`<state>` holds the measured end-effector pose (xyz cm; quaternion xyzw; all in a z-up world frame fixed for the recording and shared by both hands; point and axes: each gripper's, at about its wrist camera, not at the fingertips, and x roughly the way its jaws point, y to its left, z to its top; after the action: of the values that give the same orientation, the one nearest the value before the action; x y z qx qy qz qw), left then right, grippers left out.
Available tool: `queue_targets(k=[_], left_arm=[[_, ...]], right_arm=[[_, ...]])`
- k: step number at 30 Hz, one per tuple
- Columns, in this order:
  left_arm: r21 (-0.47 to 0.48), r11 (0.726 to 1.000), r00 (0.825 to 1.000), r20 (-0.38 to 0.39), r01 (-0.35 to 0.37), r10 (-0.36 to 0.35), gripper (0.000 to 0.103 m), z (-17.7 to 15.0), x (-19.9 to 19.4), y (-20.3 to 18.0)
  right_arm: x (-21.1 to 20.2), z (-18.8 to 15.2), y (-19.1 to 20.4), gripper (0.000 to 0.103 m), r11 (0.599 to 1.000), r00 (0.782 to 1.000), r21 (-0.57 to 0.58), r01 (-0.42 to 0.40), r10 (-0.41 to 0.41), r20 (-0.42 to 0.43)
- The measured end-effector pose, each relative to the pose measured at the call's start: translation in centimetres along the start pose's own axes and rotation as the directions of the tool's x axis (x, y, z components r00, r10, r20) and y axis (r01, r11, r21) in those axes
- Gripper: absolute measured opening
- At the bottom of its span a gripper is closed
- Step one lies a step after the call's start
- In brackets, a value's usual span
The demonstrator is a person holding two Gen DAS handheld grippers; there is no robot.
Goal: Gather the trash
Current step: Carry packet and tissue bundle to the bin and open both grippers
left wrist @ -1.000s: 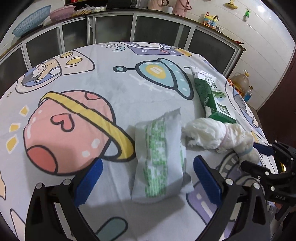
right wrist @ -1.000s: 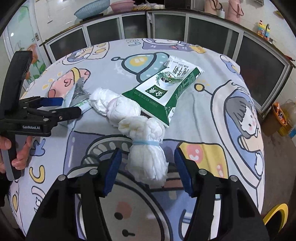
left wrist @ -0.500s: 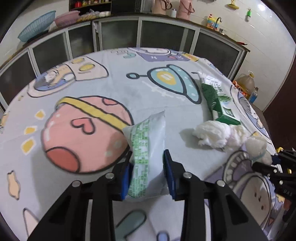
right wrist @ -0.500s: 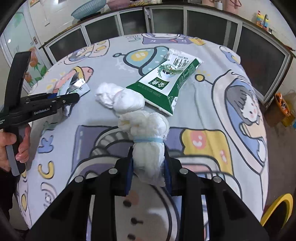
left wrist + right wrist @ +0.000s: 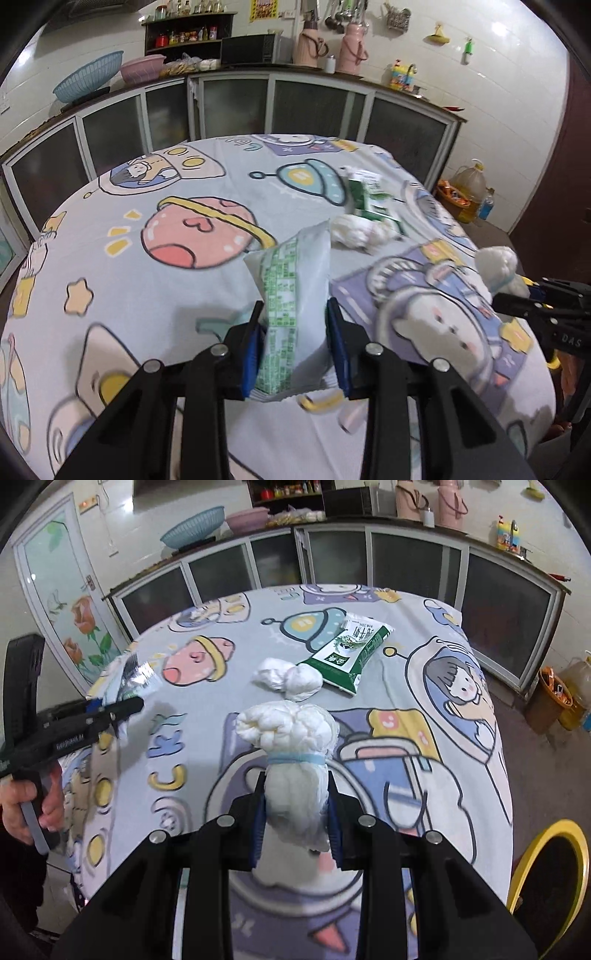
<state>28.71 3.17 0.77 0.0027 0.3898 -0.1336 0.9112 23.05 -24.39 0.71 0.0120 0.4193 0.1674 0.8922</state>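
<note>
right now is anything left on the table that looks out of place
Yes: a knotted white plastic bag and a crumpled green-and-white snack packet lie loose on the cartoon tablecloth, side by side near its middle.

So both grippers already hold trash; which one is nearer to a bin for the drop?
Right, probably. An orange bin stands on the floor off the table's right edge, on the right gripper's side with its white wad. The left gripper holds a packet farther away.

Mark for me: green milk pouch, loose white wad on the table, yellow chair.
green milk pouch (image 5: pixel 345 653), right wrist view, middle of its printed face
loose white wad (image 5: pixel 288 679), right wrist view, centre of the bundle
yellow chair (image 5: pixel 532 853), right wrist view, curved rim
</note>
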Motion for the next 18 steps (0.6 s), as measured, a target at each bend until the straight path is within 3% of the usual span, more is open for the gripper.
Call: queue_targets(k=[8,18], left_arm=[[0.018,0.999,0.999,0.018,0.051,-0.051,0.031,-3.2,-3.2,-4.2],[0.062,0.992,0.993,0.032,0.113,-0.115,0.031,-4.1,-5.1,-9.6]], right_arm=[[-3.5,-4.0,-0.2,0.027,0.999,1.000,0.042,-0.027,0.027,0.009],[-5.9,-7.8,-2.9,0.027,0.991,0.999,0.130,-0.033,0.031,0.023]])
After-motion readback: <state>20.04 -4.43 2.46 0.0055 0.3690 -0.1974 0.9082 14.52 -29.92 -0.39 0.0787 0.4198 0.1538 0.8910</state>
